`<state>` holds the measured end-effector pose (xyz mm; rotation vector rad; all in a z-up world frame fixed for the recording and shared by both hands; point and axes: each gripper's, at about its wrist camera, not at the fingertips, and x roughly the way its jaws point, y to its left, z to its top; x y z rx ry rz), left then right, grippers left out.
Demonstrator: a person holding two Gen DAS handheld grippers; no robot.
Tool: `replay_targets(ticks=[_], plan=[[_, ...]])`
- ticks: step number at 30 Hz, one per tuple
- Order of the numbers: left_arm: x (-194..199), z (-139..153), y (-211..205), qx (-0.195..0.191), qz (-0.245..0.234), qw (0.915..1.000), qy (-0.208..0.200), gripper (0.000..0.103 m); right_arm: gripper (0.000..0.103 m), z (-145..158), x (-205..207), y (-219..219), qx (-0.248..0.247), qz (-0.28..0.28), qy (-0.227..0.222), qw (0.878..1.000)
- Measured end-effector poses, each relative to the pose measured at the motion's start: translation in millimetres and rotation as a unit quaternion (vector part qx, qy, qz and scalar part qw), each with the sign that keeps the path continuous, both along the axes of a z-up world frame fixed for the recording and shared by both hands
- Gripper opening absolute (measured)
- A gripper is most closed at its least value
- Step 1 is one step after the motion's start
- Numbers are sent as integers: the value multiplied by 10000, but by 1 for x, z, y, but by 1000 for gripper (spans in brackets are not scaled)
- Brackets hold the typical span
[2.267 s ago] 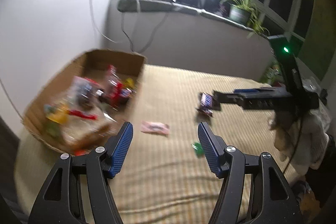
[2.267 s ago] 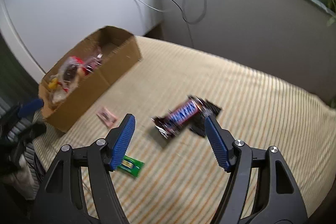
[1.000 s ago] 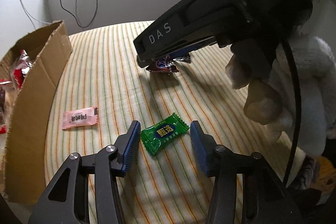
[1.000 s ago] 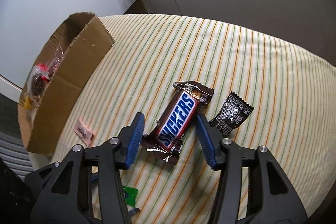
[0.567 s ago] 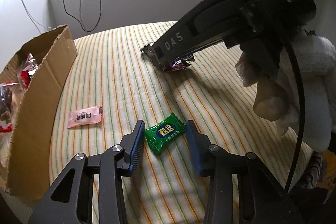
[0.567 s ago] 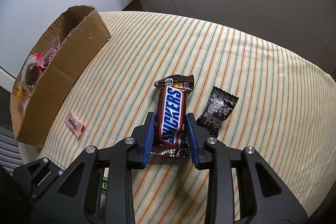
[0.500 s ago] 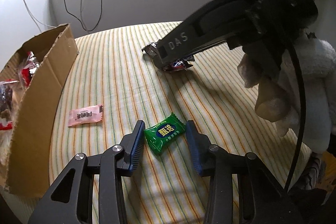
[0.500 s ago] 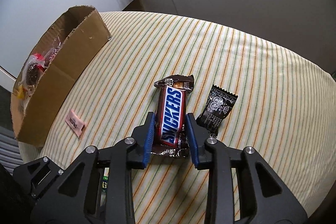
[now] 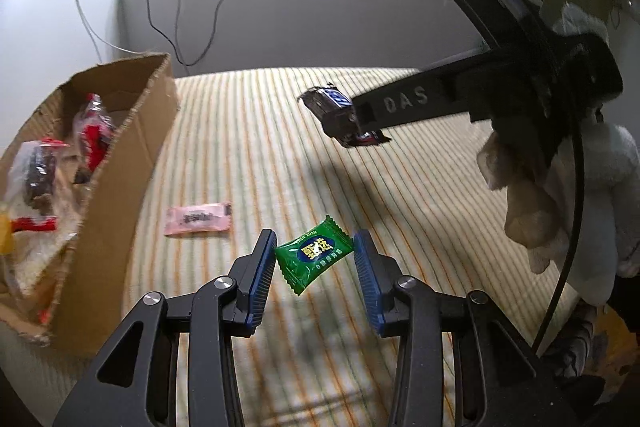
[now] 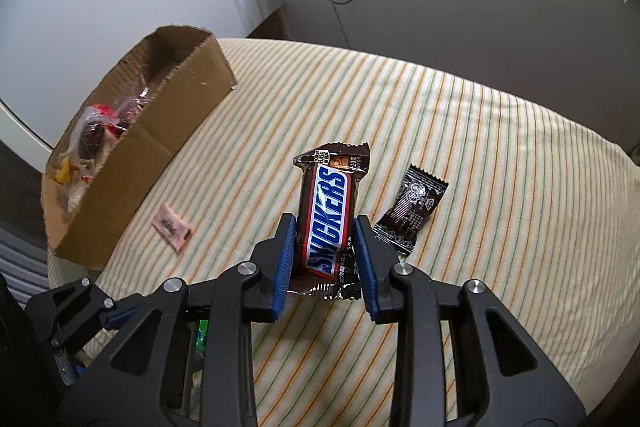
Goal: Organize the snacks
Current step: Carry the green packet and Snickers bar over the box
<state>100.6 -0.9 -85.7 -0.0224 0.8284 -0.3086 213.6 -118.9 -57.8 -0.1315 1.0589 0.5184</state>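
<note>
My left gripper (image 9: 315,254) is shut on a green candy packet (image 9: 314,253) and holds it above the striped cloth. My right gripper (image 10: 325,243) is shut on a Snickers bar (image 10: 327,214) and holds it lifted; the bar also shows in the left wrist view (image 9: 334,111), held in the air to the right of the box. The cardboard box (image 9: 116,163) with several snacks inside stands at the left; it also shows in the right wrist view (image 10: 160,151). A pink packet (image 9: 199,219) lies on the cloth beside the box.
A black packet (image 10: 412,213) lies on the striped tablecloth (image 10: 480,167) right of the Snickers. The pink packet (image 10: 171,225) lies near the box's long side. A wall with hanging cables (image 9: 192,27) rises behind the table. A plush toy (image 9: 568,195) hangs at the right.
Both grippers have closed on their snacks and lifted them off the cloth. The right gripper has carried the Snickers up; the left has raised the green packet.
</note>
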Motion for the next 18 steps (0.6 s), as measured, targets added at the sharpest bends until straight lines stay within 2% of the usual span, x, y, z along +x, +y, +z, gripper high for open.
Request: replay_targets(ticks=[12,18], plan=[[-12,40,64,-95,622,9967,-522,38,30,38,-15,29,199,295,-351,9988],[-16,46,83,-143,996,9926,-674,38,30,48,-19,54,264,472,-434,9976]])
